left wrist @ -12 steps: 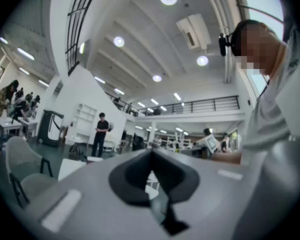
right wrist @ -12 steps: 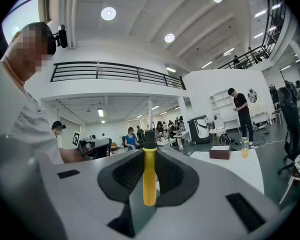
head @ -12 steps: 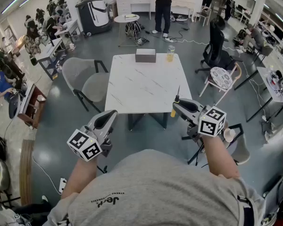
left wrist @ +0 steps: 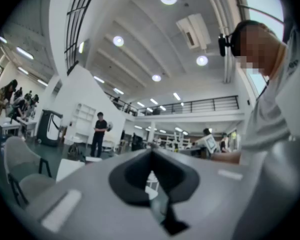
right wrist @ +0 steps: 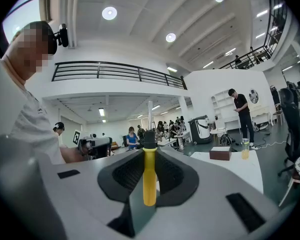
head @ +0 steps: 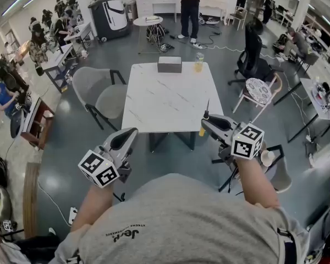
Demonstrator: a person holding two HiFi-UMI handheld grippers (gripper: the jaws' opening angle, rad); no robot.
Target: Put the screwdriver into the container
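- We're clamping the screwdriver (right wrist: 149,176) upright in the right gripper (head: 205,123), centre-right of the head view.
- Left gripper (head: 130,134) is idling, jaws together, empty.
- We're needing a steady reach to the container (head: 170,64), top centre.

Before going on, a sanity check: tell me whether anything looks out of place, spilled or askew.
Nothing stands out. The right hand-held gripper holds the screwdriver by its yellow handle; the container and a drink stand upright at the far edge of the table, nothing spilled.
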